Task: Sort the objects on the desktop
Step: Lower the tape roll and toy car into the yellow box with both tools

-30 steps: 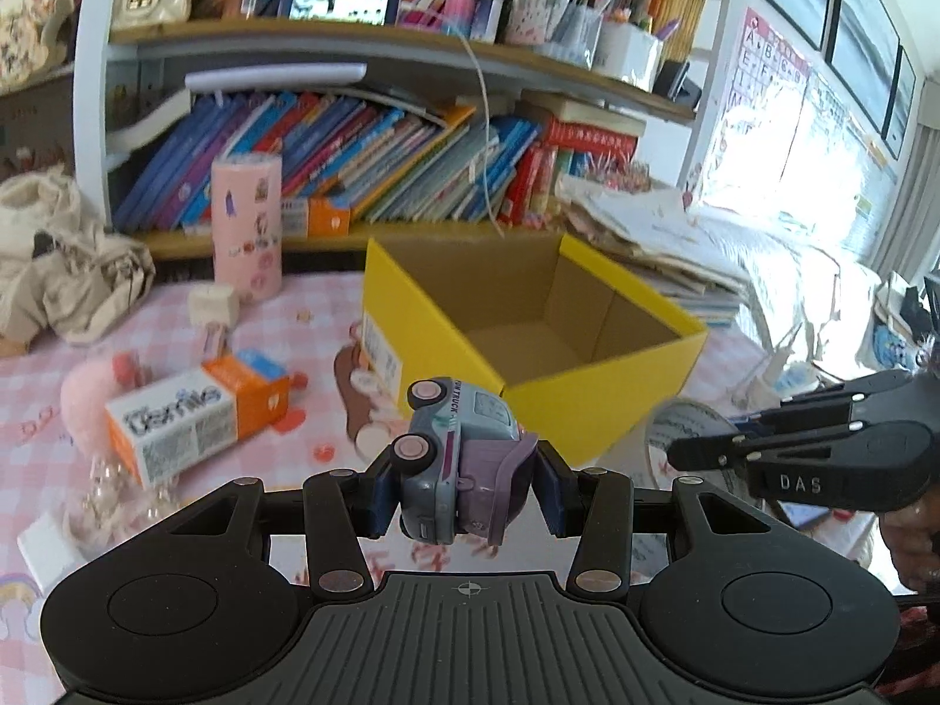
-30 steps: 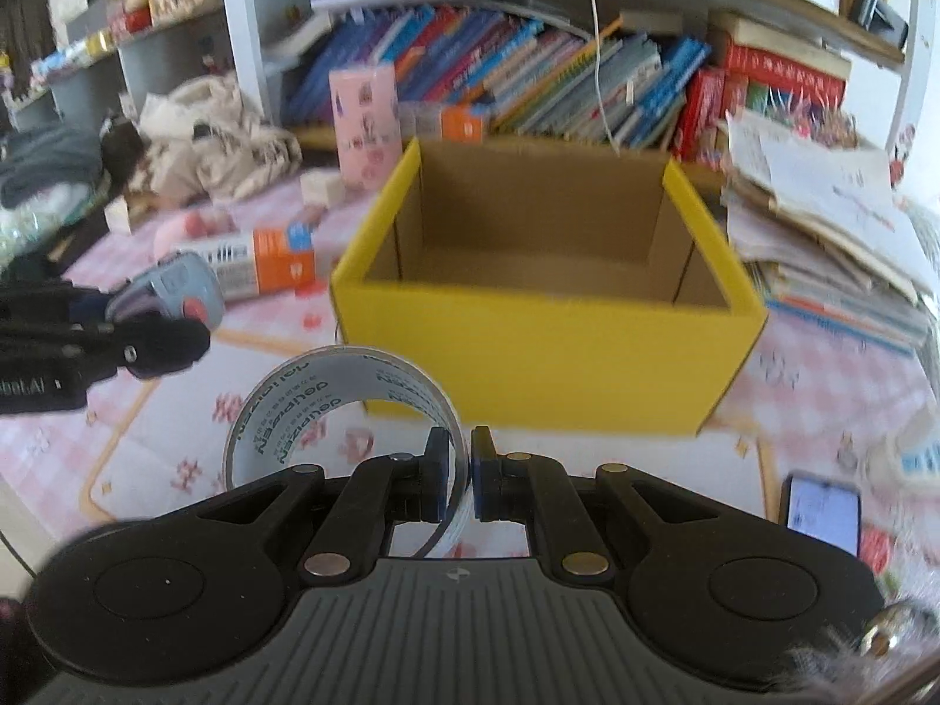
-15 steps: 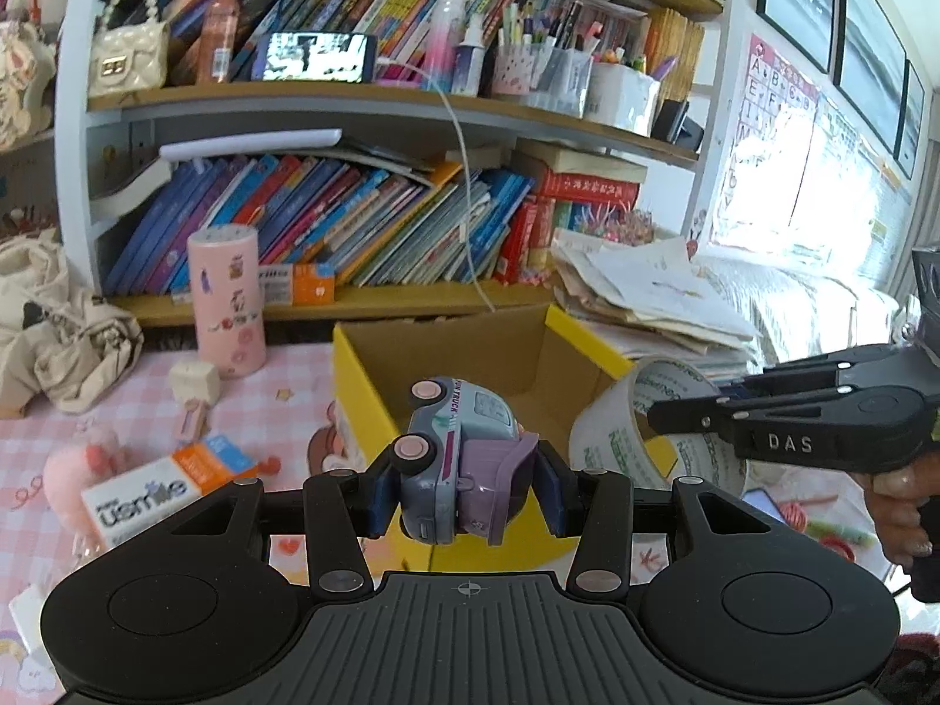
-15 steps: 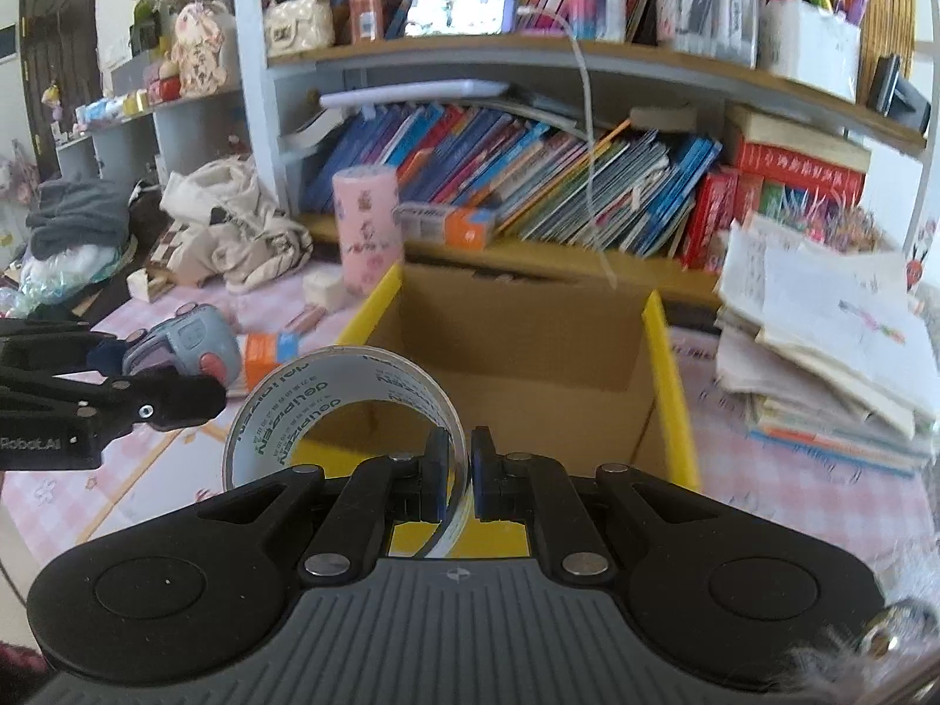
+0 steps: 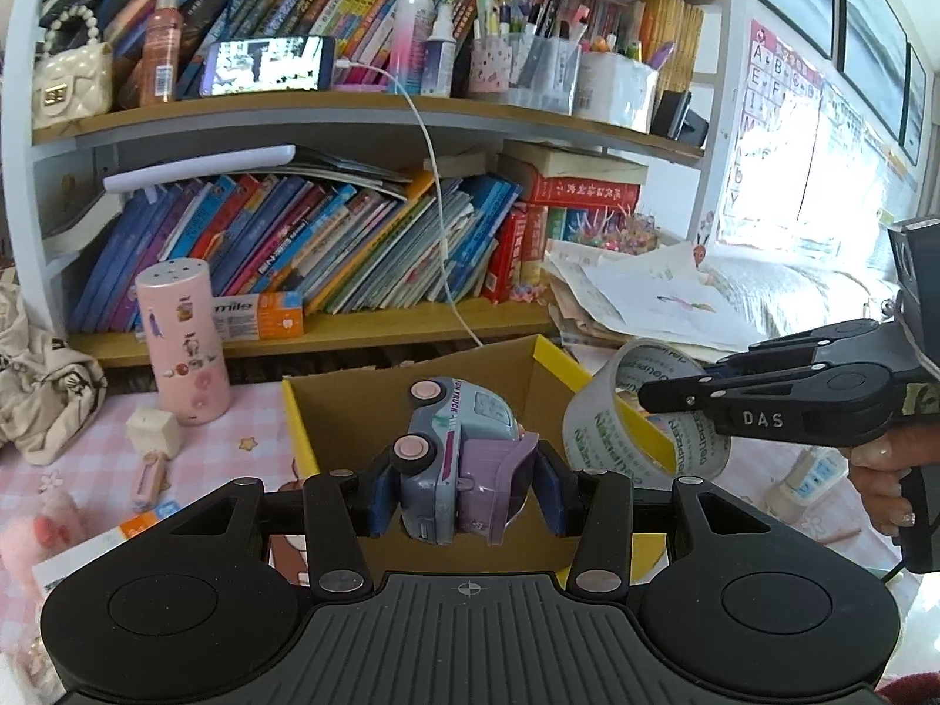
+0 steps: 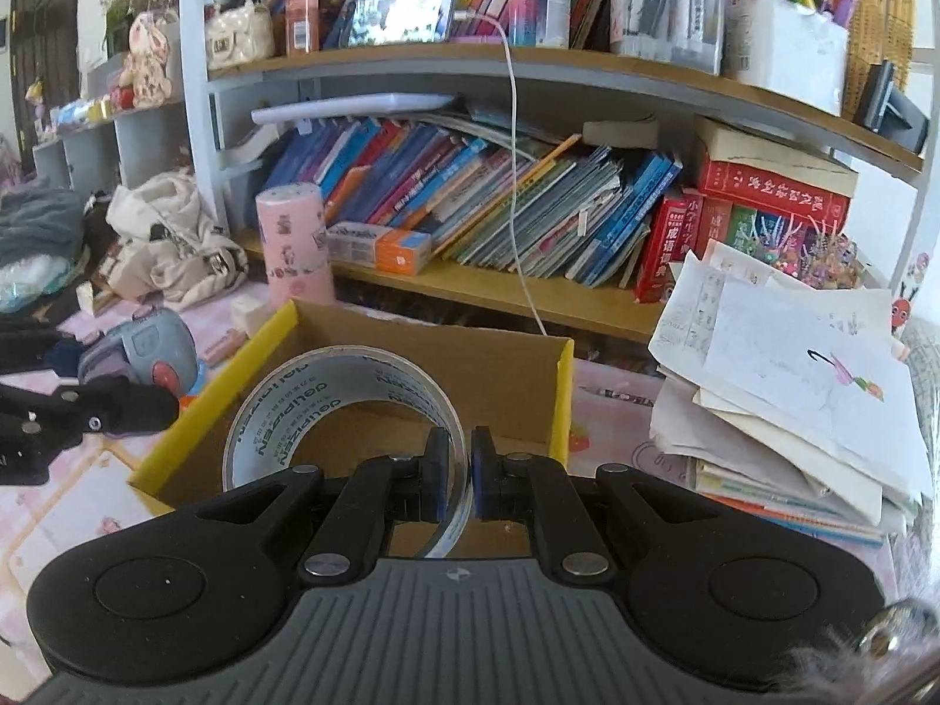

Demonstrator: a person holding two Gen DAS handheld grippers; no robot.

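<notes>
Left wrist view: the left gripper (image 5: 464, 496) is partly closed, its two pads clamped on the sides of a toy truck (image 5: 461, 461), grey-blue with a purple rear section and pink wheels. The truck is held above the open top of a yellow cardboard box (image 5: 561, 367), which lies directly ahead of and below the fingers. To the right of this gripper, the right gripper (image 5: 646, 396) enters from the side, pinching the wall of a roll of clear tape (image 5: 640, 435) over the box's right edge; a hand (image 5: 881, 470) grips its handle. Ahead and to the left stands a pink cylindrical container (image 5: 179, 341) on the pink checked tablecloth (image 5: 247, 440). Right wrist view: the right gripper (image 6: 452, 473) is fully closed, its pads clamped on the wall of the tape roll (image 6: 329, 405), which hangs left of the fingers above the box (image 6: 564, 399) interior. The left gripper (image 6: 126, 405) with the truck (image 6: 147, 352) is at far left. A stack of papers (image 6: 793, 399) lies to the right.
</notes>
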